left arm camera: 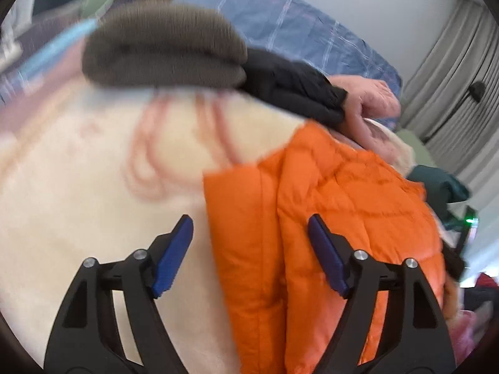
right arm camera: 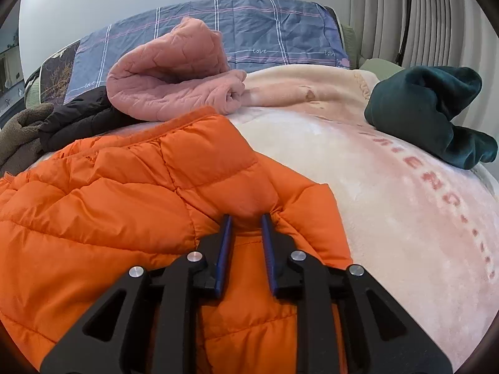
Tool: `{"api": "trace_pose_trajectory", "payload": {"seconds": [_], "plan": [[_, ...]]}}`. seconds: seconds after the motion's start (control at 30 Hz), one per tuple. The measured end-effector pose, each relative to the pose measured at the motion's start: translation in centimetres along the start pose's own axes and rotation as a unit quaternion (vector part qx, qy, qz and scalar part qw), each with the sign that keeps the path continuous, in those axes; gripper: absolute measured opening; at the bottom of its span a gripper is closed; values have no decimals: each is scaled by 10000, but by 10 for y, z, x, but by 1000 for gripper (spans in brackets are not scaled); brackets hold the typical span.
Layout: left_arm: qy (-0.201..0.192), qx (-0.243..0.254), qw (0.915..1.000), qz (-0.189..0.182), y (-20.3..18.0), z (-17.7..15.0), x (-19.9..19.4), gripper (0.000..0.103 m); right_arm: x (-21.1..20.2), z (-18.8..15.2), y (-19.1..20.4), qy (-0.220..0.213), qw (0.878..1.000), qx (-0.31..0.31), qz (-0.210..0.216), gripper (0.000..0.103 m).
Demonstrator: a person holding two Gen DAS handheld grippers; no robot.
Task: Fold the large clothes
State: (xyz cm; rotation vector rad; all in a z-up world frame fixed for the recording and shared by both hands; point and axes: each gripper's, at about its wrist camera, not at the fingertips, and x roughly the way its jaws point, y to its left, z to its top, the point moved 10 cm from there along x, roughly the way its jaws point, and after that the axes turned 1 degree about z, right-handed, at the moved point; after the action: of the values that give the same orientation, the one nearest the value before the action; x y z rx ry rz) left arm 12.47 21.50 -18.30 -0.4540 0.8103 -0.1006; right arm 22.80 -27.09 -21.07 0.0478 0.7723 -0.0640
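The orange puffer jacket (right arm camera: 131,205) lies on the cream blanket (right arm camera: 389,212), and everything else is best placed from it; beyond its far edge sits a folded pink quilted garment (right arm camera: 174,78), to the far left of it a black garment (right arm camera: 78,121) and a brown knit (right arm camera: 18,137), and well off to its right a dark green bundle (right arm camera: 427,112); behind all of these runs the blue checked bedding (right arm camera: 249,28).

The right gripper (right arm camera: 246,218) is nearly closed, its blue fingers pinching a fold of the jacket near the right-hand edge, with the padding bulging between them; the left gripper (left arm camera: 249,227) stands wide apart with nothing in it, hovering over the jacket's edge where orange meets cream; that view is blurred, so whether a finger touches cloth cannot be told.

The fold looks barely started; the jacket is bunched and partly doubled rather than flat.

The risks are judgements; slick, puffy fabric may slip from so narrow a pinch if pulled hard, dropping the panel askew; the left gripper, closing on a thick doubled layer, could also catch the blanket beneath and drag it; a wide sweep toward the far side might knock the pink garment out of its fold.
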Motion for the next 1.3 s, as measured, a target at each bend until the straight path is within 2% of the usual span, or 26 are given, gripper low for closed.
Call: {"api": "trace_pose_trajectory", "payload": {"seconds": [0.17,0.33,0.37,0.4,0.5,0.57,0.63,0.7,0.8,0.87,0.93,0.97,1.0,1.03,1.13,1.3], "plan": [[161,-229,9985,-463,-3,-4,10,82,1,-1,2,32,9998,-128,-119,23],[315,-92,9949,-949,-25,-6,13,82,5,-2,1,114,9998,58,161,23],[314,-28,9951,-939,-27,-6,14,80,5,-2,1,112,9998,64,174,23],[315,47,9952,-930,-30,-6,14,65,5,-2,1,120,9998,59,176,23],[290,154,9938,-1062,-38,-3,10,36,0,3,2,211,9989,170,386,24],[208,271,9942,-1021,-41,1,2,30,-21,19,0,157,9970,501,561,25],[161,399,9944,-967,-46,5,-3,28,-48,42,13,-169,9947,543,853,27],[157,525,9945,-891,-51,8,-5,27,-77,65,50,-443,9904,174,1298,32],[159,593,9948,-809,-56,10,-7,27,-93,71,126,-295,9742,-641,2144,39],[155,585,9951,-784,-56,11,-9,27,-78,60,162,23,9684,-1030,2272,40],[153,572,9953,-765,-55,11,-11,25,-21,29,179,813,9710,-1204,1898,41],[147,565,9953,-766,-56,12,-14,23,-1,16,179,1040,9708,-1196,1801,43],[123,572,9950,-807,-57,13,-17,21,21,5,178,1000,9714,-1075,1865,44],[93,598,9937,-946,-63,15,-22,20,25,5,177,850,9719,-976,1965,44],[29,931,9914,-922,-82,23,-34,18,23,5,176,781,9709,-919,2067,44],[55,1603,9819,-1012,-139,40,-52,18,24,4,173,779,9677,-813,2257,45]]}}
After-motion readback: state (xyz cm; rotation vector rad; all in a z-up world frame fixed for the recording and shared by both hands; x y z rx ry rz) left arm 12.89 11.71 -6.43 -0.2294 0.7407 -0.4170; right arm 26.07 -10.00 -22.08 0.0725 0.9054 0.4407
